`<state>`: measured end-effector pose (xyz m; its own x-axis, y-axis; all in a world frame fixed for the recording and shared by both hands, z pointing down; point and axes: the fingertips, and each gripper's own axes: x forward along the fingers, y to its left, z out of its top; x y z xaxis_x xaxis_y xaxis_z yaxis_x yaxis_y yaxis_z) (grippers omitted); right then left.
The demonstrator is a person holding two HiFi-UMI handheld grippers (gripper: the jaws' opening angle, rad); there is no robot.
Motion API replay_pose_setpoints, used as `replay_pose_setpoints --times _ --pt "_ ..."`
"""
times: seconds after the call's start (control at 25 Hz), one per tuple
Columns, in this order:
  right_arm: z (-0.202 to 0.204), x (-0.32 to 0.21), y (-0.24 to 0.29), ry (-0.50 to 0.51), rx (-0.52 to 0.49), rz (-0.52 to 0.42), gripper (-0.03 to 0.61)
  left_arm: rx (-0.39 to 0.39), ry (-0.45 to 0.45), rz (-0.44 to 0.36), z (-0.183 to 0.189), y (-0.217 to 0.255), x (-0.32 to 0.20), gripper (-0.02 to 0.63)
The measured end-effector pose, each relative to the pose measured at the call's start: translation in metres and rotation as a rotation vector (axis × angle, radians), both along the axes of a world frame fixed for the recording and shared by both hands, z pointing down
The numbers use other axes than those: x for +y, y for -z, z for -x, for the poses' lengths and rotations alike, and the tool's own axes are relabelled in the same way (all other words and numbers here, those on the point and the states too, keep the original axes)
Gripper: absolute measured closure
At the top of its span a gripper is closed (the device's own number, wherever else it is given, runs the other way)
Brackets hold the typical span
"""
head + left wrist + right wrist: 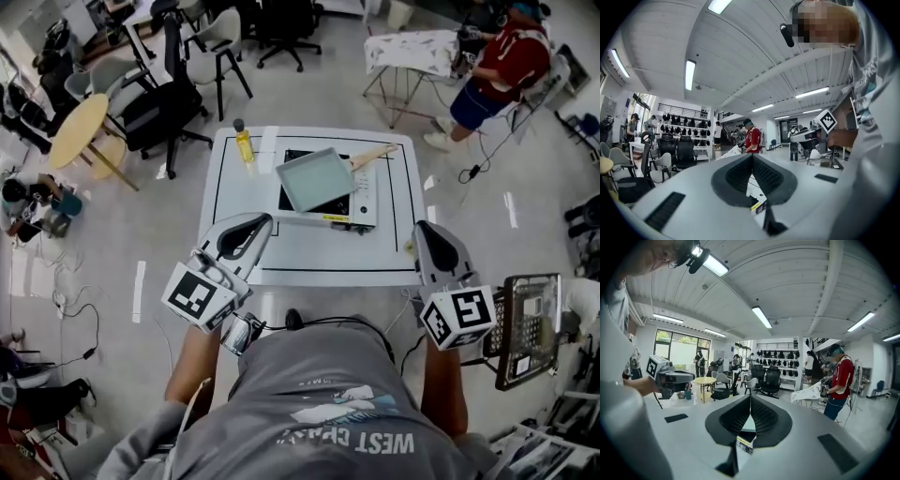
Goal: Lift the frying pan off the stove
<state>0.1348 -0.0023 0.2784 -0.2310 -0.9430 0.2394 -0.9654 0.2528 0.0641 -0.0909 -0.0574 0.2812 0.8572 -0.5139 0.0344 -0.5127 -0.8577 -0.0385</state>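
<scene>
A square grey frying pan [314,178] with a wooden handle [373,156] sits on the black stove [361,202] at the middle of the white table [319,262]. My left gripper [265,218] hovers over the table's near left part, pointing at the stove's front left corner; its jaws are shut with nothing in them. My right gripper [422,226] is held at the table's near right corner, also shut and holding nothing. Both grippers are short of the pan. In the left gripper view the left gripper [752,155] points up over the table. In the right gripper view the right gripper [750,397] does the same.
A yellow bottle [245,146] stands on the table left of the stove. A person in a red shirt [502,66] stands at the back right by a cloth-covered stand [412,47]. Chairs [169,103] and a round wooden table [80,127] are at the left. A wire rack [530,328] stands at my right.
</scene>
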Motion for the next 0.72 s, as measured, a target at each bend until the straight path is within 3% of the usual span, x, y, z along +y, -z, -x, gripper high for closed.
replay_pose_setpoints --times 0.32,0.72 --pt "-0.001 -0.022 -0.003 -0.001 0.005 0.009 0.565 0.006 0.029 0.015 0.013 -0.004 -0.014 0.615" --pt "0.001 -0.095 -0.015 0.083 -0.015 0.022 0.565 -0.003 0.166 0.03 0.037 -0.01 -0.058 0.615"
